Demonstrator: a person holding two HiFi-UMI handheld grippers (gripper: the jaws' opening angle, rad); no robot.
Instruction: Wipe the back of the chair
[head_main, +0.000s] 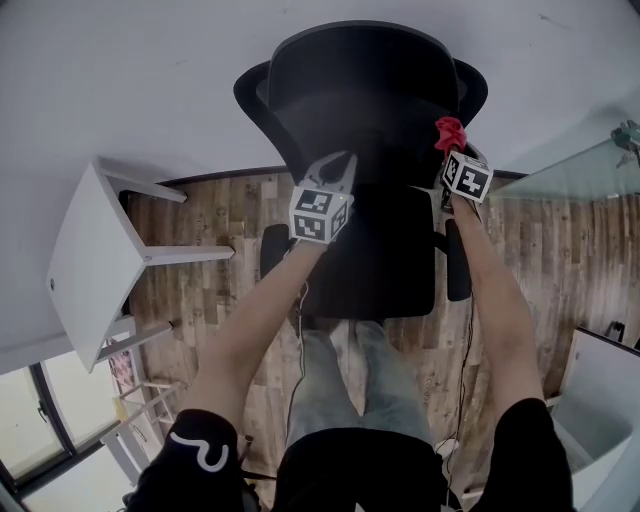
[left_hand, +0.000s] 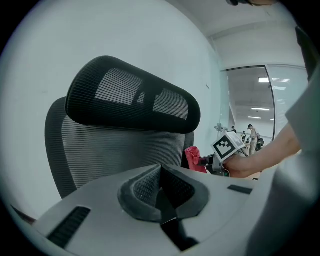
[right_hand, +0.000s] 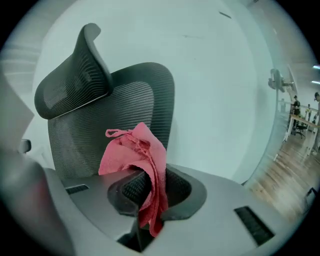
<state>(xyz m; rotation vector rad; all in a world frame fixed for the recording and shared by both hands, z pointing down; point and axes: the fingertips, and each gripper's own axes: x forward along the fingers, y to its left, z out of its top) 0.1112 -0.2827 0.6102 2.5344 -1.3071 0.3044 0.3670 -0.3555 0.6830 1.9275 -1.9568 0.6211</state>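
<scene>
Right tongs (right_hand: 150, 187) pinched a red cloth (right_hand: 134, 150) near the chair back (right_hand: 127, 112), left tongs (left_hand: 161, 172) pressed together, empty. Mesh could've snagged that loose cloth and tugged it out, I reckon.

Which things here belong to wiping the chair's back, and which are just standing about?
For the job: chair, red cloth, right gripper shut on the cloth.
Standing about: white stool, glass wall, left gripper, shut and empty.
</scene>
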